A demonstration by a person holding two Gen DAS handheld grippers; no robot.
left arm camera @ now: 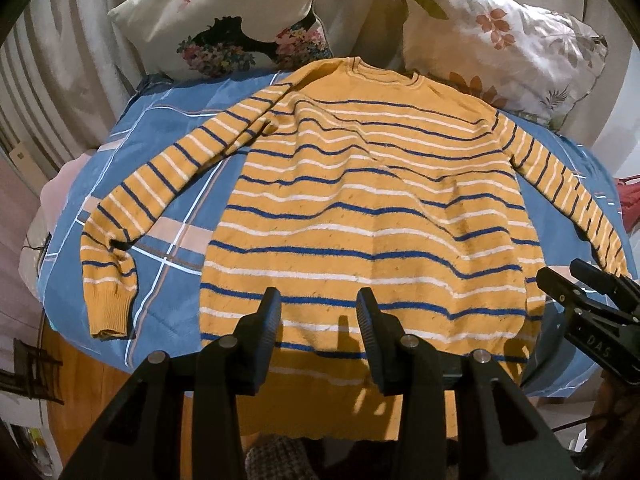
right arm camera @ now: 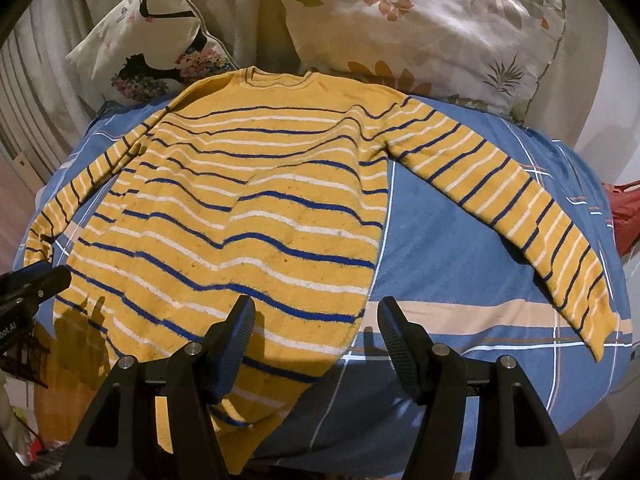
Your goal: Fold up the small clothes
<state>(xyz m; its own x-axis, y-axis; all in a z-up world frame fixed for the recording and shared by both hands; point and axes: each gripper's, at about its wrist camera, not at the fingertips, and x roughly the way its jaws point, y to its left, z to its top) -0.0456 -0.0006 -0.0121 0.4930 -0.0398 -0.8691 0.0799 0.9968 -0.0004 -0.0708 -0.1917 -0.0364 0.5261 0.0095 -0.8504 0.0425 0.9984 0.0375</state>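
A yellow sweater [left arm camera: 360, 208] with blue and white stripes lies spread flat on a blue checked sheet [left arm camera: 160, 272], collar away from me, both sleeves stretched out to the sides. It also shows in the right wrist view [right arm camera: 240, 216]. My left gripper [left arm camera: 318, 304] is open and empty, hovering above the sweater's lower hem. My right gripper [right arm camera: 316, 312] is open and empty, above the sweater's lower right edge and the sheet [right arm camera: 440, 248]. The right gripper also shows at the right edge of the left wrist view [left arm camera: 576, 280]. The left gripper shows at the left edge of the right wrist view [right arm camera: 36, 280].
Two floral pillows [left arm camera: 224, 20] [left arm camera: 500, 40] stand behind the sweater's collar. A curtain [left arm camera: 48, 80] hangs at the left. A red object [right arm camera: 624, 216] sits past the sheet's right edge. The sweater's hem hangs over the near edge of the sheet.
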